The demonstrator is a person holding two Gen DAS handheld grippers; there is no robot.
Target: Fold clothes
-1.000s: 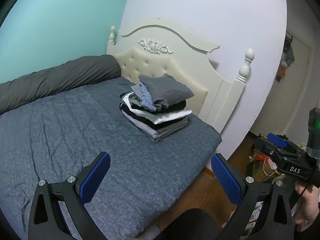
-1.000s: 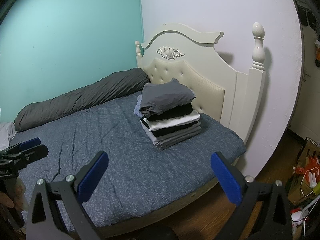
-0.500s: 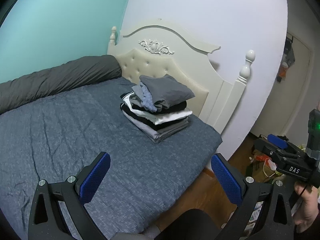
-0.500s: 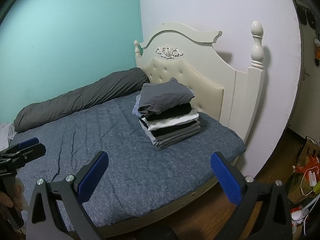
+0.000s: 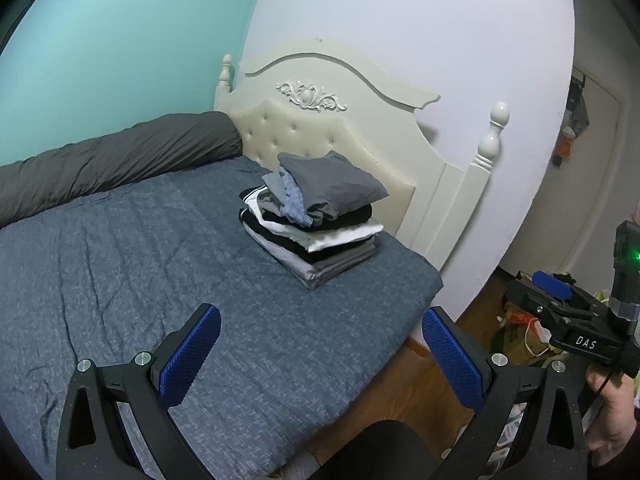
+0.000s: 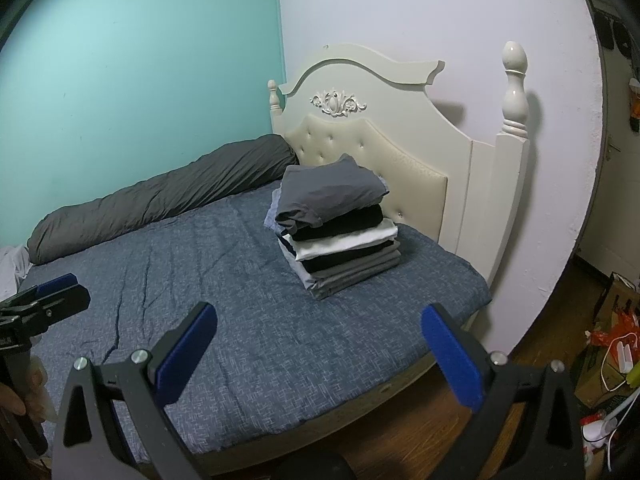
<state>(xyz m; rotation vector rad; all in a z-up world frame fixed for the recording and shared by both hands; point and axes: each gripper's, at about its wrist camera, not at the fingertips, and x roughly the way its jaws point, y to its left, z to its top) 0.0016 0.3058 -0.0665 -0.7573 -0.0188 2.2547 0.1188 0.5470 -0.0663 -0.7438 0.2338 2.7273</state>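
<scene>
Duvet: a grey roll (image 5: 112, 156) lies along the teal wall on the far left of the bed; the right wrist view alone shows its whole length, and a bit of white cloth (image 6: 10, 268) past its left end.
Bed: blue-grey cover (image 5: 120, 264), wrinkled, bare in the near half.
Left gripper: (image 5: 320, 354) hovers over the bed's near edge, jaws spread wide, nothing between the blue pads. The right wrist view sees it from the side at far left (image 6: 44, 300), with fingers of a hand (image 6: 16, 400) on its handle.
Stack: folded clothes (image 5: 316, 216) sit on the bed's far right corner, just before the headboard (image 5: 340, 120). Dark grey piece on top, then black, white, black and grey layers. The left wrist view alone shows a checked blue piece poking from the stack's left side.
Right gripper: (image 6: 320, 350) hovers near the bed's foot, jaws spread wide, holding nothing. The left wrist view shows it at far right (image 5: 560, 304), marked DAS, green light lit, gripped by a hand (image 5: 608, 412).
Floor: wood, with clutter of bags and a white cord (image 6: 612, 360) at far right.
</scene>
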